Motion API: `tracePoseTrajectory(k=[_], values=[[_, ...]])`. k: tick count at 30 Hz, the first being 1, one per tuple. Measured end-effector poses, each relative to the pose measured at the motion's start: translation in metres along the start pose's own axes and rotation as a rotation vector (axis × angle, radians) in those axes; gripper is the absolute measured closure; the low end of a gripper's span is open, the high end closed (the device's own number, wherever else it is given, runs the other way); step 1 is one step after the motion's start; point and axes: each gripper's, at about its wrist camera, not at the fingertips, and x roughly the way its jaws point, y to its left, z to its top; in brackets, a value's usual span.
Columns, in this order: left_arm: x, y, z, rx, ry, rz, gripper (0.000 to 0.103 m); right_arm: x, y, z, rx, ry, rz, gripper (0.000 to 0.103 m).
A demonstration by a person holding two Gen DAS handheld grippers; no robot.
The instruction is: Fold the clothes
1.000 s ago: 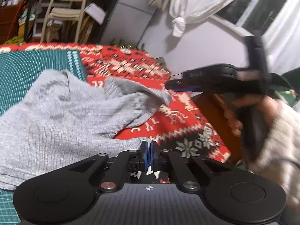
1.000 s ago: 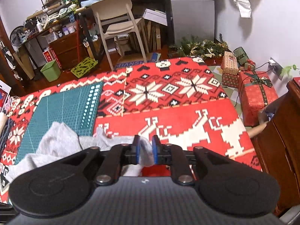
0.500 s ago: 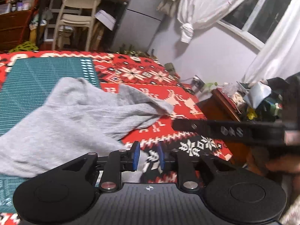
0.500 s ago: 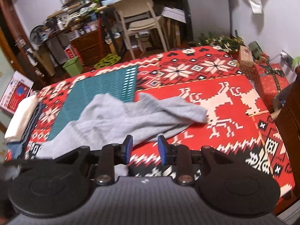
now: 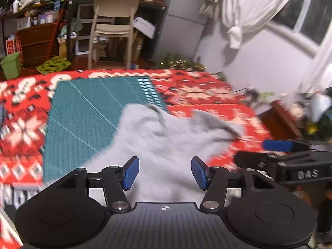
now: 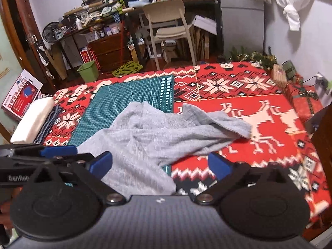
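A: Garment first. Where does it lie?

B: Grey ribbed knit top [image 6: 149,137], crumpled and unfolded. It straddles the green cutting mat [image 6: 128,95] and the red patterned blanket [image 6: 269,128]. In the right wrist view one sleeve runs out toward 3 o'clock, its end resting on the white reindeer motif. The near hem sits at 6 o'clock, just ahead of the right gripper [image 6: 160,164].

A: Tongs on that gripper?

B: Spread wide and opening further. The cloth shows below the gap; neither blue pad touches it.

A: And the left gripper [image 5: 165,173]?

B: Its jaws are parting too, roughly half spread. Grey fabric [image 5: 166,141] fills the view between the pads [image 5: 130,173], but they do not pinch it. The view is blurred.

A: Do the grippers see each other?

B: Yes. The right one sits at 3 o'clock in the left wrist view [image 5: 276,145]; the left one at 9 o'clock in the right wrist view [image 6: 58,151].

A: Surroundings?

B: Folded white cloth [image 6: 33,122] on a striped one at 9 o'clock, at the blanket's edge. Beyond, at 12 o'clock, a beige chair [image 6: 168,27] before a cluttered desk; green bin [image 6: 88,70] at 11 o'clock. Knotted white curtain [image 6: 290,14] at 1 o'clock, wrapped gift boxes [image 6: 303,97] at 2 o'clock.
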Motion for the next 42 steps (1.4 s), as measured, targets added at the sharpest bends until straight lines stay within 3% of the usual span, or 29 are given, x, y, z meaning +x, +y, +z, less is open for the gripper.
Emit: tracePoseTrajectory(k=[3, 6, 10, 13, 14, 16, 18, 21, 26, 31, 34, 38, 42], values=[[0.023, 0.01, 0.03, 0.109, 0.037, 0.096, 0.049, 0.03, -0.002, 0.027, -0.056, 0.015, -0.038, 0.001], [0.026, 0.018, 0.061, 0.131, 0.095, 0.147, 0.049, 0.041, -0.003, 0.059, -0.101, 0.037, -0.088, 0.001], [0.012, 0.019, 0.102, 0.099, 0.139, 0.145, 0.049, 0.038, -0.002, 0.103, -0.137, 0.092, -0.161, 0.001], [0.0, 0.018, 0.133, 0.079, 0.156, 0.151, 0.048, 0.024, -0.003, 0.133, -0.098, 0.132, -0.148, 0.001], [-0.003, 0.017, 0.14, 0.063, 0.151, 0.159, 0.046, 0.02, -0.003, 0.142, -0.089, 0.132, -0.149, 0.001], [-0.008, 0.016, 0.146, 0.036, 0.11, 0.17, 0.033, 0.013, -0.003, 0.151, -0.08, 0.137, -0.196, 0.001], [-0.007, 0.011, 0.145, 0.034, 0.043, 0.191, 0.03, 0.009, -0.006, 0.153, -0.064, 0.127, -0.221, 0.001], [0.004, 0.006, 0.129, 0.016, -0.034, 0.195, 0.019, 0.015, -0.021, 0.136, -0.039, 0.105, -0.222, 0.001], [0.022, 0.0, 0.077, 0.026, -0.099, 0.106, 0.019, 0.033, -0.047, 0.084, -0.019, 0.08, -0.249, 0.001], [0.011, -0.007, 0.043, 0.096, -0.017, 0.137, 0.019, 0.01, -0.035, 0.029, -0.076, 0.008, -0.401, 0.001], [-0.005, -0.001, 0.031, 0.13, 0.008, 0.149, 0.014, -0.01, -0.022, 0.008, -0.04, -0.008, -0.457, 0.001], [-0.025, 0.016, 0.017, 0.134, -0.052, 0.192, 0.011, -0.028, -0.005, -0.01, -0.007, -0.066, -0.461, 0.001], [-0.033, 0.047, 0.005, 0.048, -0.022, 0.193, 0.011, -0.031, 0.016, -0.024, -0.011, -0.096, -0.424, 0.001]])
